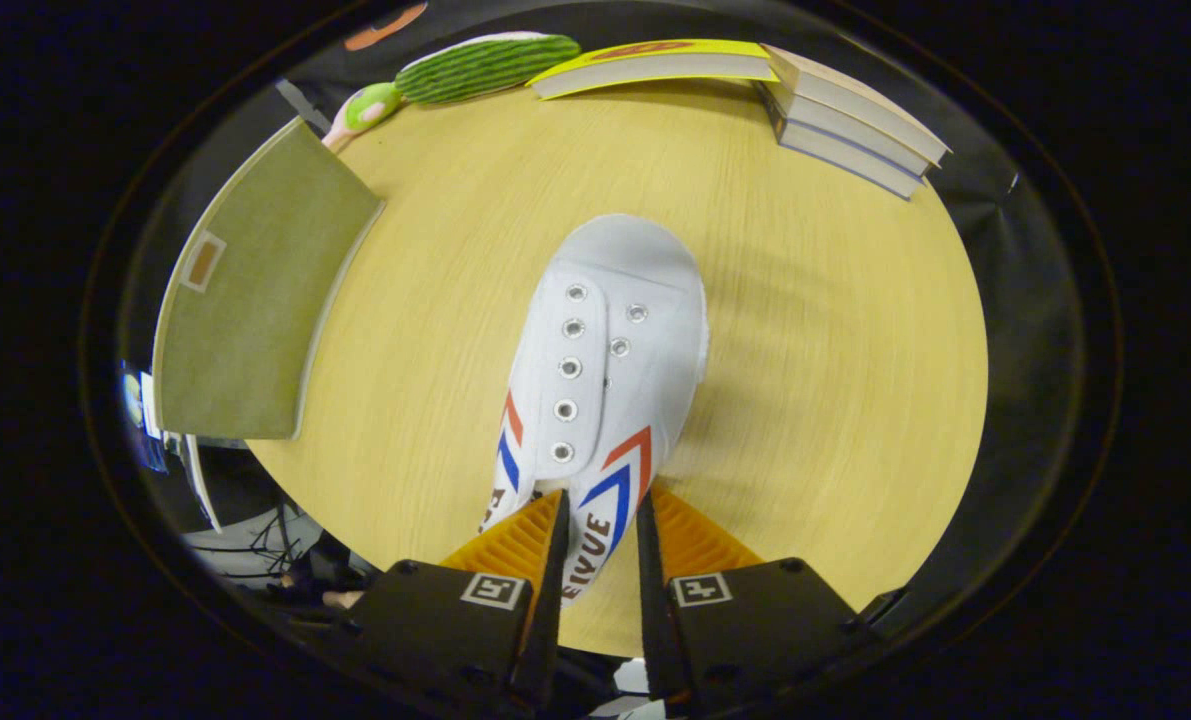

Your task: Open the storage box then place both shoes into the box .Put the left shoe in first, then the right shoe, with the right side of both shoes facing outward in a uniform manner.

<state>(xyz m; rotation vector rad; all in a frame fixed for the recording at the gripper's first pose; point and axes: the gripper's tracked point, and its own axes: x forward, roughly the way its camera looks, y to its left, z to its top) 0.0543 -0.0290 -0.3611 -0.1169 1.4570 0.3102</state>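
Note:
A white canvas shoe [610, 340] with red and blue chevrons and metal eyelets hangs toe-forward over the round wooden table [825, 400]. My gripper [600, 515] is shut on the shoe's right side wall near the heel, with the orange fingers [515, 540] pressing on either side of the fabric. The olive-green storage box [255, 310] stands to the left of the shoe with its lid down, at the table's left edge.
A yellow-covered book [655, 65] and a stack of books [855, 125] lie at the table's far side. A green plush toy [475, 68] rests beyond the box. Bare tabletop lies to the right of the shoe.

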